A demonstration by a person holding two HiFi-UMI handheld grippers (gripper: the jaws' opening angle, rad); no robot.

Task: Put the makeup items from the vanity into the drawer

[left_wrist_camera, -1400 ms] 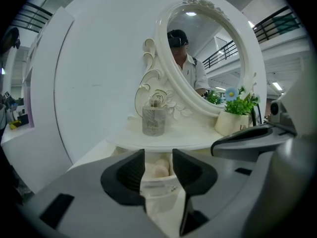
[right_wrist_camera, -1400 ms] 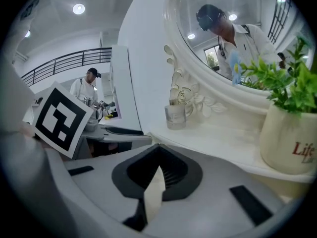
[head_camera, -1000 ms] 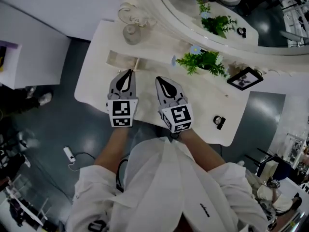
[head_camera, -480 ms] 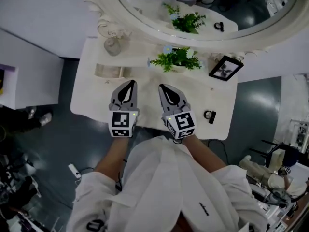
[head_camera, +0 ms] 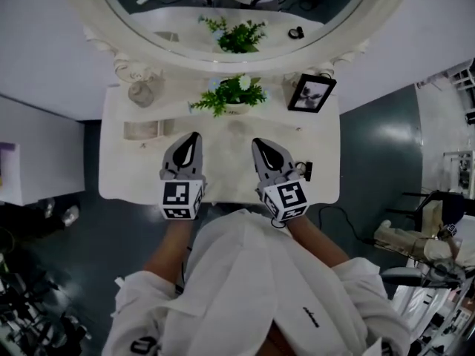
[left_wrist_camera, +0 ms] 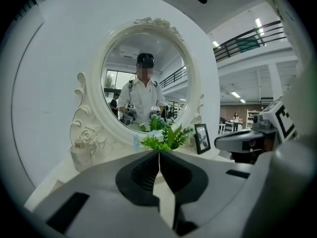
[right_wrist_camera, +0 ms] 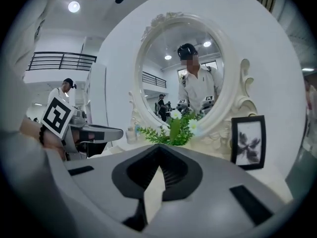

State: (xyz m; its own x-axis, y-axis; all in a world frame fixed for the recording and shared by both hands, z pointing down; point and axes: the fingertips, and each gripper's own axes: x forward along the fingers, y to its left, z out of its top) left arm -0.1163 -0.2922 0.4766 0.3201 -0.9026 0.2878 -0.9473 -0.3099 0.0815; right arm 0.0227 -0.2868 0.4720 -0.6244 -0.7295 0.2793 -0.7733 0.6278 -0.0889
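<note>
Oval mirror (head_camera: 234, 10) in an ornate white frame, backed by a white wall; its glass reflects the plant below. Just under the lower rim: green potted plant (head_camera: 226, 99) with pale flowers at centre, black picture frame (head_camera: 311, 93) near it on the right, clear glass jar (head_camera: 141, 93) well apart on the left. Floor (head_camera: 378, 147) dark grey, glossy.

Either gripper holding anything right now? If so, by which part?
Nothing held. The left gripper and right gripper are both shut with nothing between the jaws.
</note>
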